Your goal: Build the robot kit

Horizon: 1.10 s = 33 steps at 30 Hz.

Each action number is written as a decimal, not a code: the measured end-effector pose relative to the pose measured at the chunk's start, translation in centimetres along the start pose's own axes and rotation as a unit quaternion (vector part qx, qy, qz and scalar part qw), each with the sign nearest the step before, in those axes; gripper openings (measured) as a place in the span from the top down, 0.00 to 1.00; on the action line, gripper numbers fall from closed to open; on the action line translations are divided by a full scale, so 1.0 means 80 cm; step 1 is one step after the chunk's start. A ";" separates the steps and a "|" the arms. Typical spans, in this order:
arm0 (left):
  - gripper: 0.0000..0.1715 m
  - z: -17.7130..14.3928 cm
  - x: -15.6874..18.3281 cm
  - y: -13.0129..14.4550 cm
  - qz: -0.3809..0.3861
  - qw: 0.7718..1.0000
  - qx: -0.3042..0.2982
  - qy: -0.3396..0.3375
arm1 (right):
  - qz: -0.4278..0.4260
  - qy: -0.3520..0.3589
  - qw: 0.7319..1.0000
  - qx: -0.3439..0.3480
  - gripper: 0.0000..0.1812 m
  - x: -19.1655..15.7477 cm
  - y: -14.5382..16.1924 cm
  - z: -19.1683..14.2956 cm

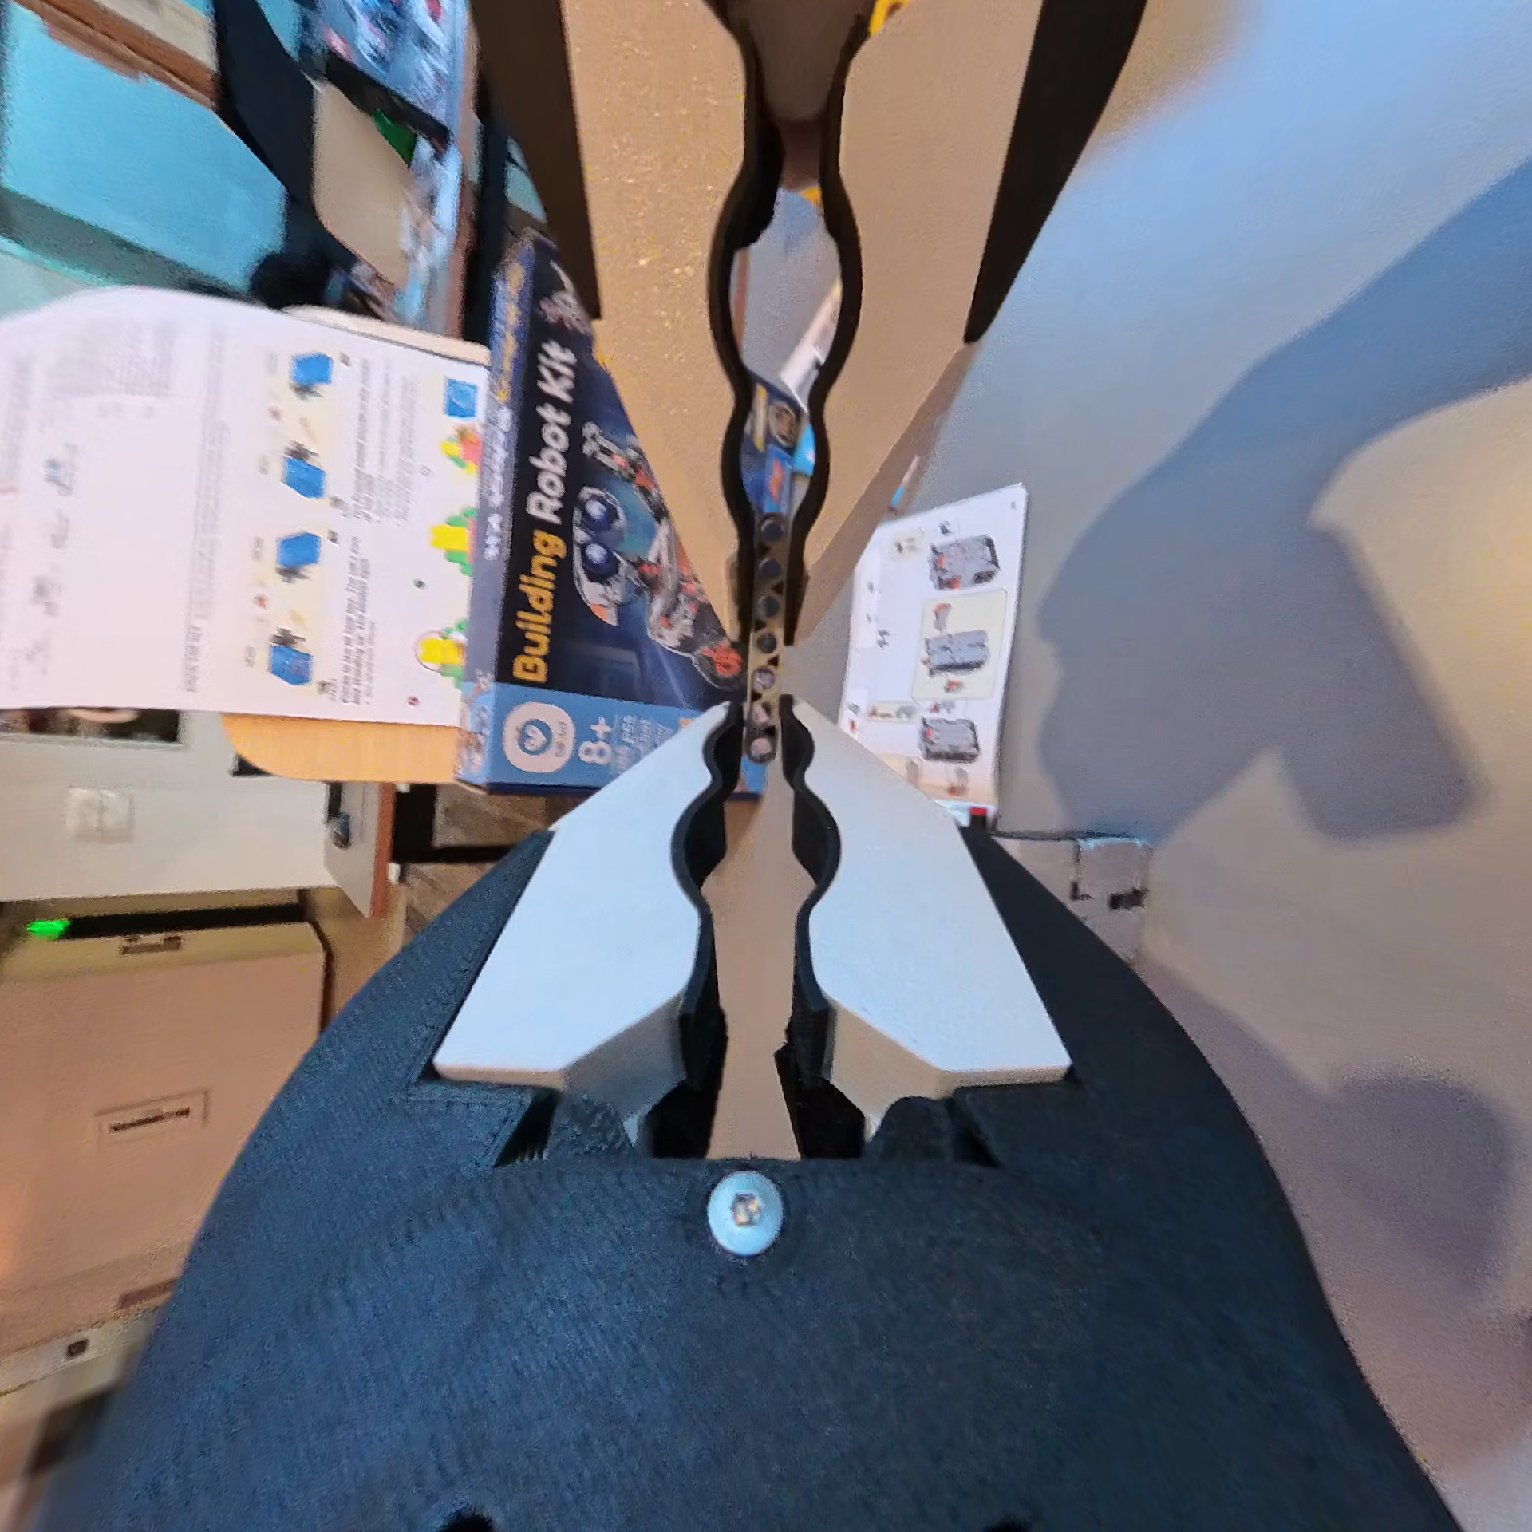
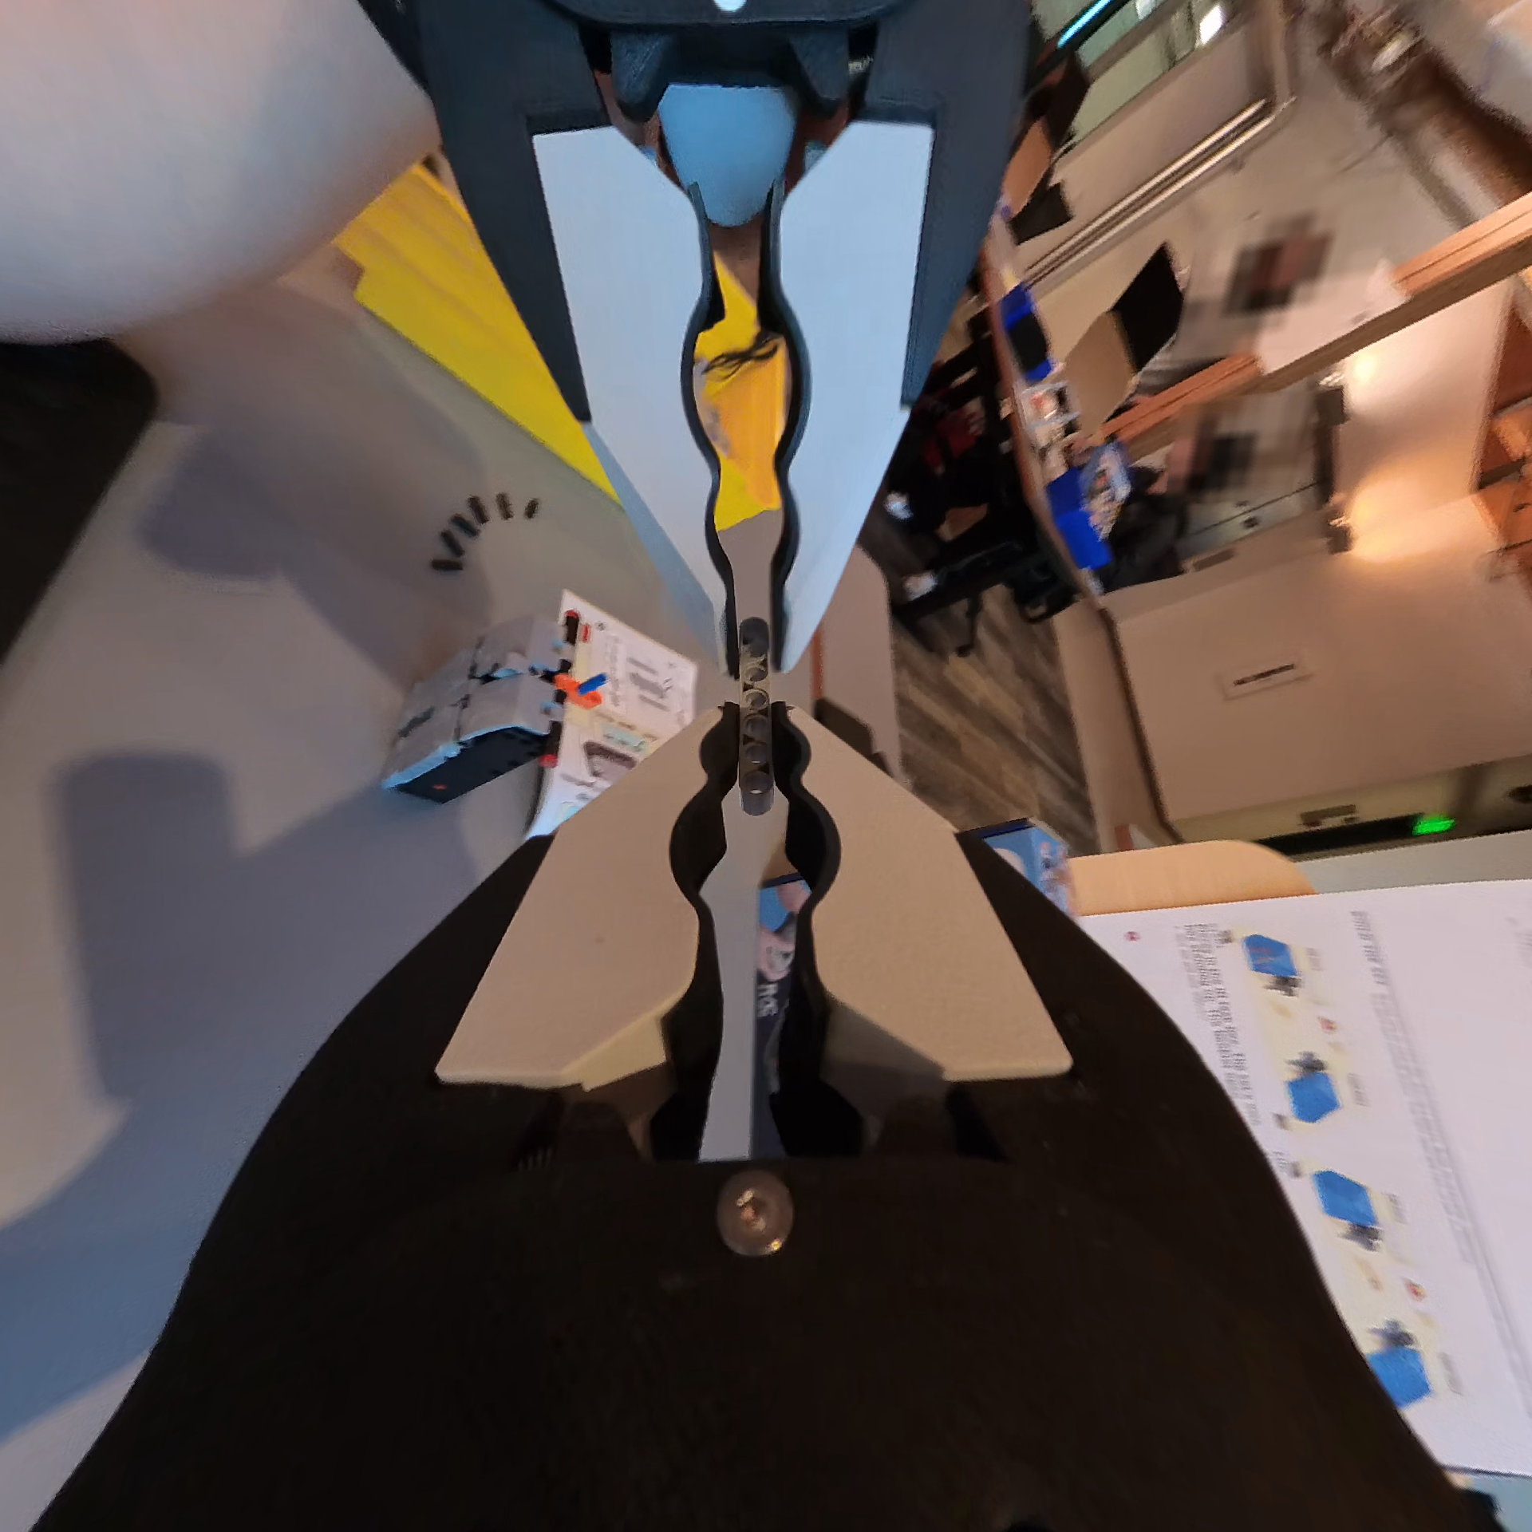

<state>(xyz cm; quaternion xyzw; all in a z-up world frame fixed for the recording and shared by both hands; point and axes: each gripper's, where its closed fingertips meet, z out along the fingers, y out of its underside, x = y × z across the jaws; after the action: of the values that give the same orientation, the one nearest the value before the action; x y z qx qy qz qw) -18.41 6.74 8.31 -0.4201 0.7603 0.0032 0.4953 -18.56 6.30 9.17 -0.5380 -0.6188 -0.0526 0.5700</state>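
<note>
A black beam with a row of holes (image 1: 767, 663) is held in the air between my two grippers, which face each other tip to tip. My left gripper (image 1: 758, 717) is shut on one end of it. My right gripper (image 1: 769, 613) comes in from the top of the left wrist view and is shut on the other end. In the right wrist view my right gripper (image 2: 754, 717) grips the beam (image 2: 756, 787), and my left gripper (image 2: 750, 663) comes down from the top onto the same beam.
A blue robot-kit box (image 1: 580, 539) and a white printed sheet (image 1: 232, 514) are to one side. An instruction booklet (image 1: 937, 630) lies on the grey table (image 1: 1243, 1078). A part-built grey model (image 2: 481, 721), several black pins (image 2: 485, 530) and a yellow object (image 2: 448, 273) are also there. The tips of both grippers are at nearly the same place.
</note>
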 end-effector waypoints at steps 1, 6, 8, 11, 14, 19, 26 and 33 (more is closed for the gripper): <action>0.90 -0.005 -0.008 -0.002 -0.002 1.000 0.015 -0.017 | -0.003 0.009 1.000 0.006 0.96 0.004 -0.001 -0.003; 0.76 -0.033 -0.012 -0.021 -0.068 0.988 0.138 -0.014 | -0.020 0.071 0.997 0.025 0.97 0.028 -0.014 -0.031; 0.86 -0.040 -0.022 -0.016 -0.075 0.982 0.170 -0.045 | -0.029 0.085 0.995 0.042 0.97 0.032 -0.026 -0.041; 0.85 -0.050 -0.040 -0.004 -0.111 0.975 0.185 -0.058 | -0.039 0.111 0.991 0.066 0.96 0.037 -0.045 -0.056; 0.87 -0.055 -0.039 -0.008 -0.117 0.971 0.204 -0.043 | -0.041 0.126 0.989 0.070 0.96 0.040 -0.053 -0.068; 0.85 -0.056 -0.042 -0.020 -0.108 0.975 0.191 -0.013 | -0.036 0.126 0.987 0.091 0.96 0.040 -0.059 -0.079; 0.86 -0.043 -0.033 0.007 -0.143 0.975 0.169 0.003 | -0.027 0.119 0.989 0.088 0.96 0.040 -0.050 -0.075; 0.87 -0.064 -0.033 -0.025 -0.124 0.966 0.225 -0.013 | -0.022 0.105 0.990 0.088 0.96 0.037 -0.047 -0.066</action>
<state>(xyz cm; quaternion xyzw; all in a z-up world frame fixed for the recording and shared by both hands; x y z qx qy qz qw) -20.55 4.94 13.73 -0.3890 0.6770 -0.2237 0.5833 -17.20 2.97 15.30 -0.4632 -0.5693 -0.0669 0.6760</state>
